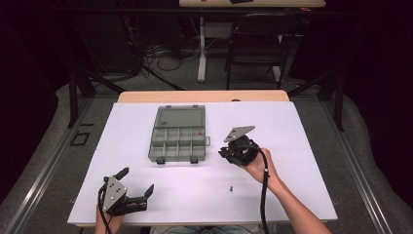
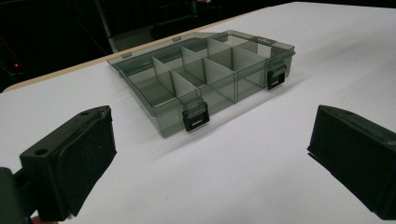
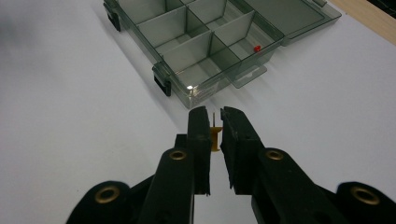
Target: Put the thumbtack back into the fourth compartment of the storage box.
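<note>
Black jaws, brass screws, grey plate, cables.

- A white worktop (image 1: pixel 146 195) carries everything; a strip of bare wood (image 1: pixel 146 96) shows along its far edge.
- A green pushpin (image 1: pixel 232 187) lies on the worktop near the front, right of centre, well apart from the other small things.
- A red pushpin (image 3: pixel 257 48) sits in a far right compartment.
- A black chair (image 1: pixel 258 44) stands on the floor beyond the worktop, to the right.
- A white table leg (image 1: pixel 201 48) stands left of the chair, with loose cables (image 1: pixel 160 56) on the floor further left.
</note>
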The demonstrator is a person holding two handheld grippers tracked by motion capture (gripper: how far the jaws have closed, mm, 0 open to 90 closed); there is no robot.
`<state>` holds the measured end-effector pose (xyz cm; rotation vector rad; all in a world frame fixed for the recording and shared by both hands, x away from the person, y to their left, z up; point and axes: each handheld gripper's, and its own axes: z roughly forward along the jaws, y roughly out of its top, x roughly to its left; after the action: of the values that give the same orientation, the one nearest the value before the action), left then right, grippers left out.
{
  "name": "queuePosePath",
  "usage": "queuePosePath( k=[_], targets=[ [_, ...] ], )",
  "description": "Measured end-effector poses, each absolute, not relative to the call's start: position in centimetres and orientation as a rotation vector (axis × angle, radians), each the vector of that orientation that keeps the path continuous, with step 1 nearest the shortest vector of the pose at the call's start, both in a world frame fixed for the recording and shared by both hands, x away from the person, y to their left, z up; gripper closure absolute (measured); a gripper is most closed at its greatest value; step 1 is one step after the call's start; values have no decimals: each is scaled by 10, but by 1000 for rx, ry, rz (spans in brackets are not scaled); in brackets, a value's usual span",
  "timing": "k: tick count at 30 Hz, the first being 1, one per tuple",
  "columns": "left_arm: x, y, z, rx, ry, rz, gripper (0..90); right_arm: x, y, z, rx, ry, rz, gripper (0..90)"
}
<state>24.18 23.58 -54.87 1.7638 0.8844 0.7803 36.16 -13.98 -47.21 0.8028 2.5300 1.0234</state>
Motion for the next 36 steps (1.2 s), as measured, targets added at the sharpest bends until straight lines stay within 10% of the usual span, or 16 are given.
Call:
queuePosePath(
  k=[36],
  targets=[
    [242,236,-549,1769,886,780,2,415,-106,-460,788,2531,944,818]
  ],
)
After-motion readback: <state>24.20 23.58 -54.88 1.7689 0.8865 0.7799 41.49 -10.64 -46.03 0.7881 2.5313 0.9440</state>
